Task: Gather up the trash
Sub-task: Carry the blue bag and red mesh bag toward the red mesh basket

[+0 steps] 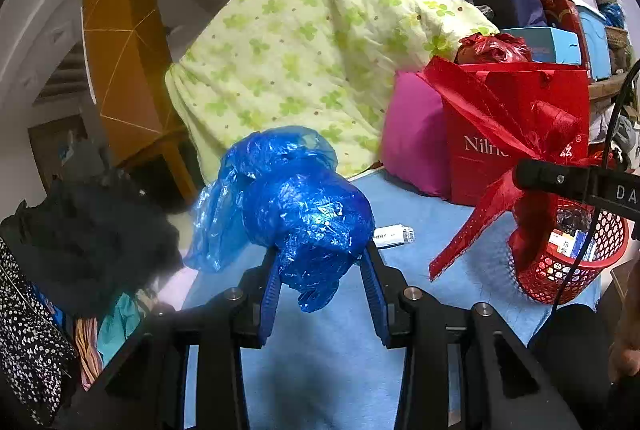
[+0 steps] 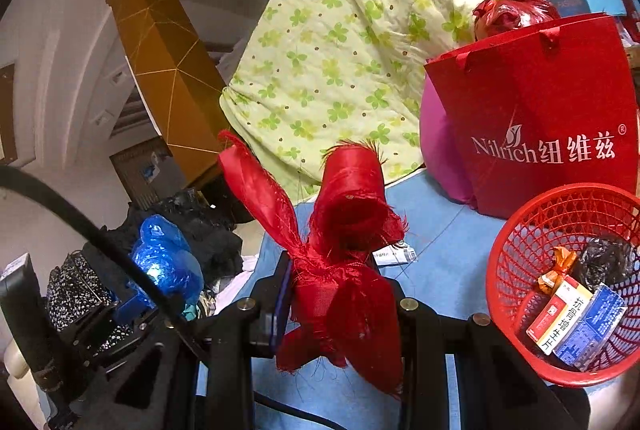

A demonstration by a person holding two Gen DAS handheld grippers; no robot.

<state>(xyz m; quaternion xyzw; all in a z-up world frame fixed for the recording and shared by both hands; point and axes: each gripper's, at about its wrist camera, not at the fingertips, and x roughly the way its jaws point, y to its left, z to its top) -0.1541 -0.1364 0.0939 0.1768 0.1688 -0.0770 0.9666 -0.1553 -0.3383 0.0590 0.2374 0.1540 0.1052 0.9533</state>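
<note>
The room was crowded: a blue sheet [image 1: 420, 214] covered the bed, a green-flowered quilt [image 1: 320, 30] was heaped toward a wooden railing, and a red gift bag [image 2: 540, 110] stood against a pink cushion [image 1: 412, 134] at the far side. Dark clothes [image 1: 92, 230] lay piled off the sheet's left edge.

The left gripper [image 1: 320, 282] was clamped on a crumpled blue plastic bag [image 1: 296, 198], its blue pads pressing the wad from both sides, with loose film billowing up and to the left. The right gripper [image 2: 340, 290] was closed tight on a bundle of frayed red ribbon [image 2: 344, 230]; one rolled end stood up ahead of the jaws and a long tail swept off to the left. Both loads hung clear of the sheet.

The red basket [image 2: 560, 270] sat on the sheet at the near right corner, already holding a few medicine boxes [image 2: 572, 322] and a dark wad. In the right wrist view it lay just beside the right gripper, to its right and a little below. In the left wrist view it lay well off to the right, with the right gripper and its ribbon between.

So the right hand was the nearer one, and its drop looked likely to come first: a short swing rightward over the rim. The ribbon's trailing tail might drape outside the basket. The left hand would have to cross farther.

A small white tube [image 1: 394, 236] lay on the sheet just beyond both grippers, uncollected, its long axis running left to right.
</note>
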